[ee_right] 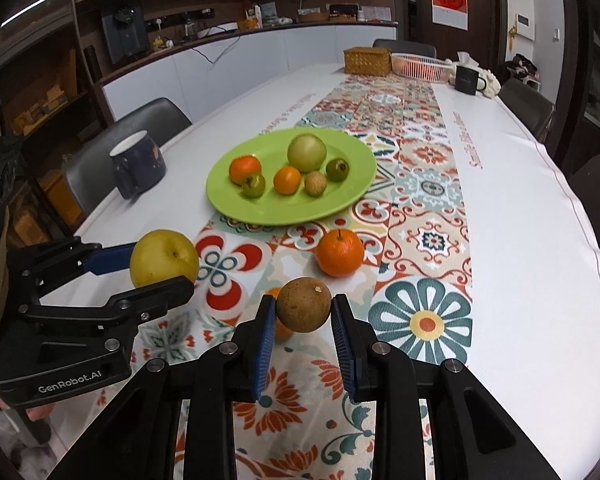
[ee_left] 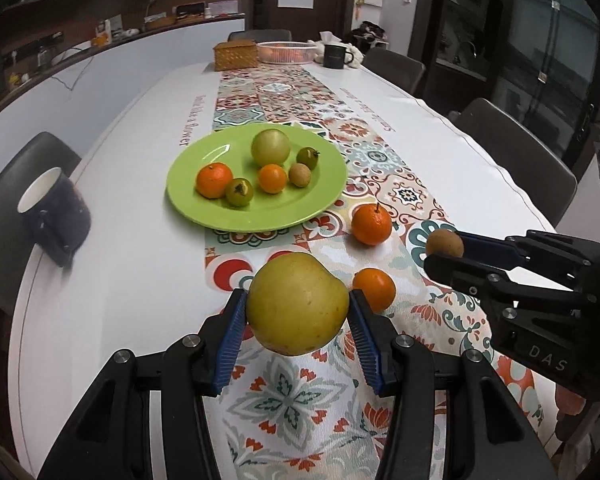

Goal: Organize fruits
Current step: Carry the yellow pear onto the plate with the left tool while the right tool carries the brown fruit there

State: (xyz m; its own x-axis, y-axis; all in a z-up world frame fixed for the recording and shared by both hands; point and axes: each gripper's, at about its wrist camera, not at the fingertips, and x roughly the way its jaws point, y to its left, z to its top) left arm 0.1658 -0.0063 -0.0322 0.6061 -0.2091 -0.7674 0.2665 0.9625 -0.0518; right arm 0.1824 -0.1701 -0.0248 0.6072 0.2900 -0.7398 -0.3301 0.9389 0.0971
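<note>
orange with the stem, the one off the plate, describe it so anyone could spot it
Find the green plate on the patterned runner. Just off its near-right rim an orange sits on the cloth. It is larger than the other loose orange, farther from the grippers, with a stem.

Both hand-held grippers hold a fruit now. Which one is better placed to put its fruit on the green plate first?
Probably the left hand-held gripper. Its yellow pear sits almost straight in front of the green plate. The right hand-held gripper, holding the small brown fruit, has an orange in its path.
</note>
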